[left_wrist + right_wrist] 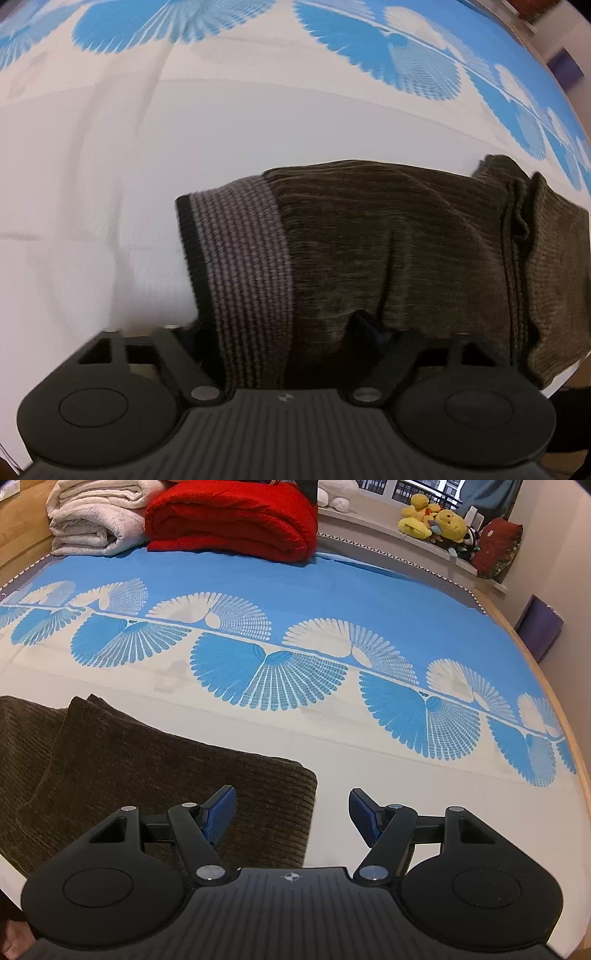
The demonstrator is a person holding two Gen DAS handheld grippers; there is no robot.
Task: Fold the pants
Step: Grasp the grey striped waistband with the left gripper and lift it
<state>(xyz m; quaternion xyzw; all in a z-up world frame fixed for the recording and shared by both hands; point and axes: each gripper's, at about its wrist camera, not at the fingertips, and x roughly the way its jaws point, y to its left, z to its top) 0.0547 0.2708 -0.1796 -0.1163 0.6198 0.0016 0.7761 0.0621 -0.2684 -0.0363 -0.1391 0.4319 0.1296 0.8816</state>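
Bedroom, with a bed as the work surface, its sheet [369, 590] blue on the far half and white on the near half, a band of fan-shaped motifs running between.

Dark olive ribbed pants [388, 240] lying folded on the white part, close to the near edge. Grey striped waistband [243, 258] at the left end in the left wrist view, a seamed fold at the right end.

Farther back, well apart from the pants: a folded red blanket [236, 520] beside a rolled white blanket [92, 517] at the far end of the bed. Beyond these, a ledge [369, 518] under the window with yellow plush toys [436, 520] and a dark red cushion [498, 546]. Off the right side of the bed, a purple box [539, 627]. Nothing lying between either tool and the cloth.

Room and bedding seen only from the right wrist; waistband seen only from the left wrist, which looks steeply down and close.

Left hand-held gripper [288, 332] down on the pants, linkage spread, fingertips sunk in the cloth with only a sliver of blue pad peeking out; cannot tell whether pressing on the fabric.

Right hand-held gripper [291, 808] wide apart and holding nothing, one blue pad [221, 812] over the corner of the pants, the other over bare white sheet.
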